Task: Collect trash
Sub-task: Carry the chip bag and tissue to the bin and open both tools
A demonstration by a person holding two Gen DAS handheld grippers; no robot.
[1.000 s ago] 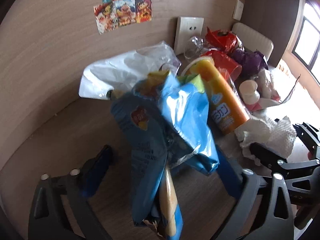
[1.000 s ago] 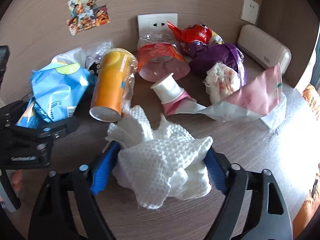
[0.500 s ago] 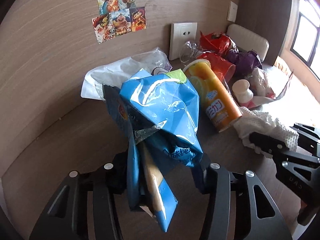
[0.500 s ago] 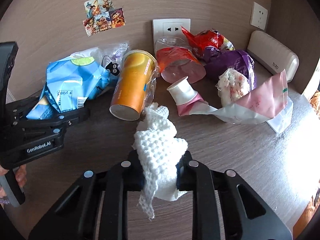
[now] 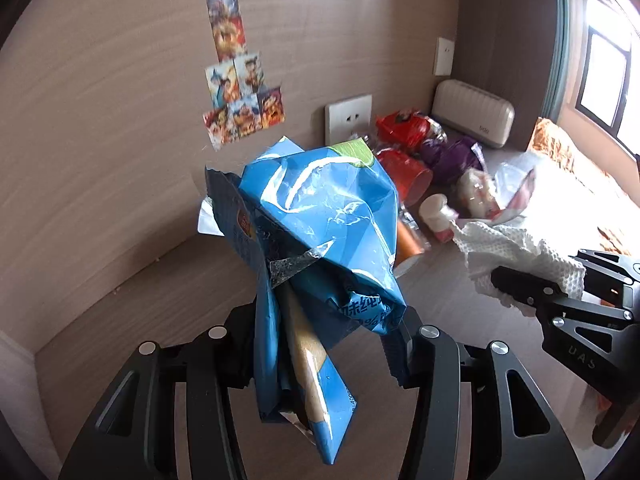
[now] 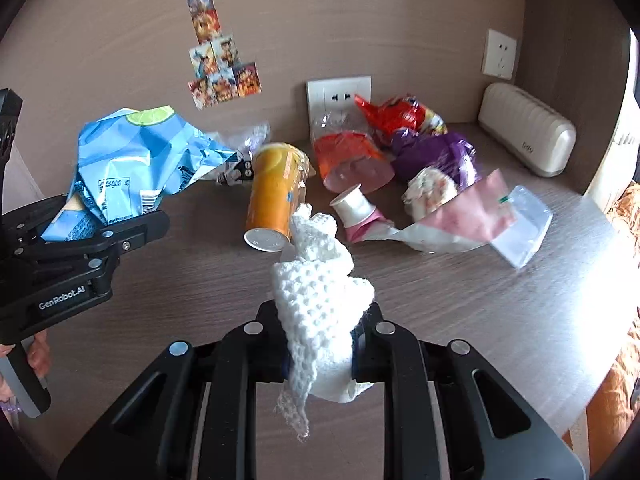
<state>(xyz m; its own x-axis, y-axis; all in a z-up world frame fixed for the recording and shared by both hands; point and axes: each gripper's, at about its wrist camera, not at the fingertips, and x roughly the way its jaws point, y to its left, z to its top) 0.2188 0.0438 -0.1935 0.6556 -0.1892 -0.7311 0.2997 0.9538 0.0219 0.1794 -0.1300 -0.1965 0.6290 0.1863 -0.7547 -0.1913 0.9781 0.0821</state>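
Above the wooden tabletop, the left gripper is clenched on a crumpled blue snack bag, which stands up between its black fingers and hangs a little below them, clear of the surface. To its right, the right gripper is clamped on a wad of white paper towel, also lifted off the table; the towel bulges upward out of the jaws and a ragged strip dangles beneath. The rest of the litter lies at the back of the table against the wood-panelled wall: an orange drink cup on its side, a small white paper cup, a red wrapper, a purple wrapper, a pink and clear plastic bag. A white wall socket and a cluster of cartoon stickers sit on the wall, and a cream-coloured appliance rests in the far corner. The left wrist view alone shows a window at the right edge, and its bag hides most of the orange cup. The right wrist view shows the whole spread of trash, plus fingertips of the person's left hand on the handle of the left gripper.
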